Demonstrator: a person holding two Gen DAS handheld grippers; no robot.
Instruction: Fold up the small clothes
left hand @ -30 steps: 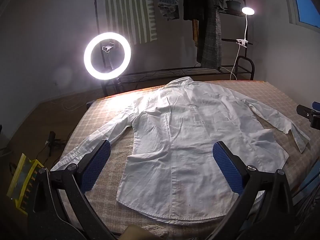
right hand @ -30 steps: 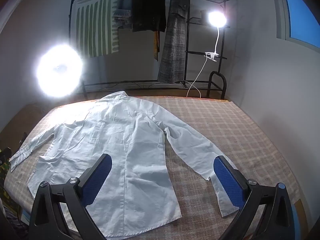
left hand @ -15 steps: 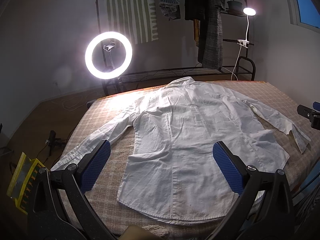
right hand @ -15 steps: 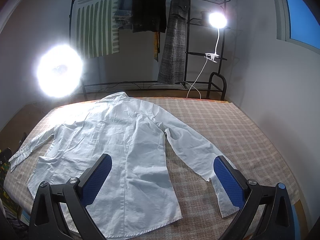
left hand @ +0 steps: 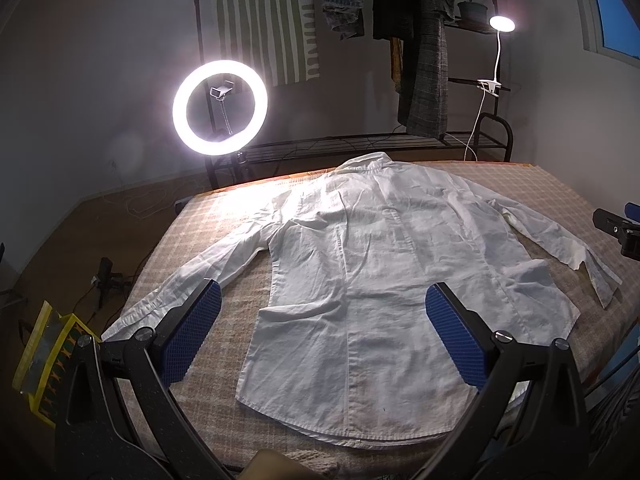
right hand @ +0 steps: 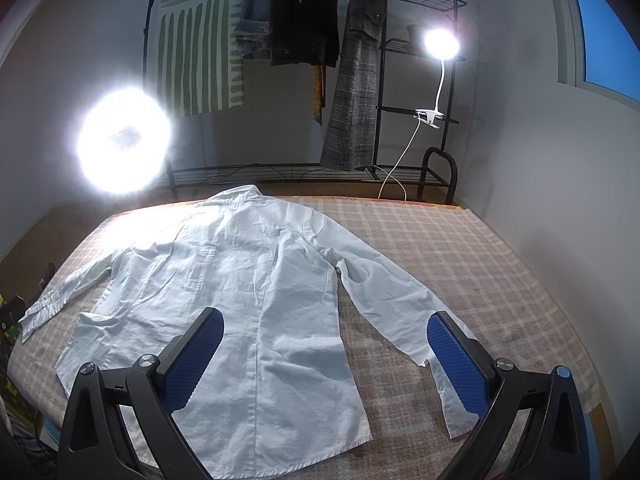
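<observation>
- A white shirt (left hand: 384,272) lay flat, back up, on the checked bed (right hand: 480,248), collar toward the far edge.
- Left gripper (left hand: 324,336) and right gripper (right hand: 326,354) hung wide apart above the near hem, holding nothing.

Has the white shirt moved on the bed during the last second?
No. The white shirt lies spread flat in the same place; its collar keeps the same position against the ring light behind the bed.
</observation>
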